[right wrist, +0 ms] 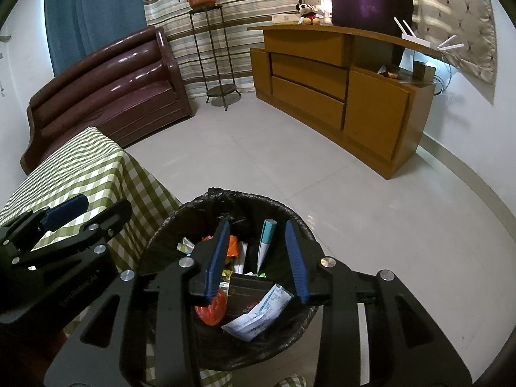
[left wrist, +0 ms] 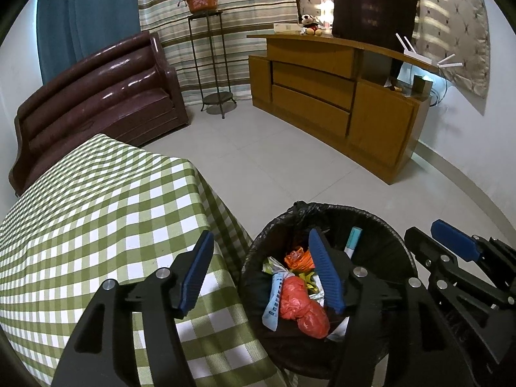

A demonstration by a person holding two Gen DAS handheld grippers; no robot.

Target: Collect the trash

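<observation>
Bin (right wrist: pixel 180 222) rim beside tablecloth (left wrist: pixel 96 213) edge

Round black-lined trash bin (right wrist: pixel 167 225) on the tiled floor (right wrist: pixel 274 161) just right of the green-checked cloth-covered table (left wrist: pixel 96 209), crumpled orange plastic bag (left wrist: pixel 303 309) and printed paper wrapper (right wrist: pixel 258 316) inside it, brown leather sofa (left wrist: pixel 96 96) behind the table, wooden cabinet (left wrist: pixel 322 96) beyond the bin.

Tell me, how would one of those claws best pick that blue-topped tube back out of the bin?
Probably by its teal upper end, coming from above. The tube leans against the back wall of the bin, top end up and clear of the other trash, while its white lower end sinks among the wrappers. Close the fingers across its narrow width, not along its length.
</observation>
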